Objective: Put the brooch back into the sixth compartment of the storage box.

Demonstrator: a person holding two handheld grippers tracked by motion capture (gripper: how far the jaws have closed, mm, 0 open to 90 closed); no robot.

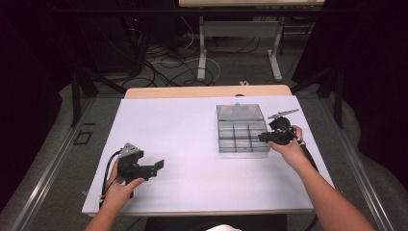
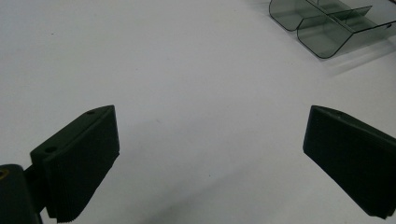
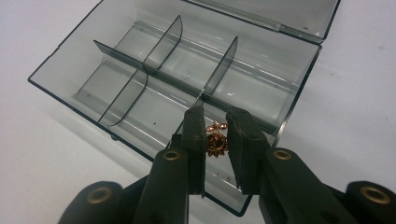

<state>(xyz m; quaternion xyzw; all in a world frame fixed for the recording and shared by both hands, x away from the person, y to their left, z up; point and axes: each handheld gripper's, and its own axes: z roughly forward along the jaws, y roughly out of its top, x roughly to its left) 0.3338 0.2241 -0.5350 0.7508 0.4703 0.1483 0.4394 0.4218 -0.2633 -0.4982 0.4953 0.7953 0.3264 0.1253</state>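
Observation:
A clear grey compartment box (image 1: 240,131) lies open on the white table, its lid folded back. My right gripper (image 1: 262,138) hovers over the box's right near corner. In the right gripper view its jaws (image 3: 215,113) are nearly closed on a small copper-gold charm (image 3: 215,142), above a near compartment of the box (image 3: 299,88). My left gripper (image 1: 159,166) rests low over bare table at the front left. In its own view the left gripper (image 2: 210,140) is wide open with nothing between the pads, and a corner of the box (image 2: 327,32) shows far off.
The white table top (image 1: 183,125) has wide bare room between the two grippers and to the left of the box. Beyond its far edge are a desk frame (image 1: 238,43) and tangled cables (image 1: 159,62) on the floor. Dark stands flank both sides.

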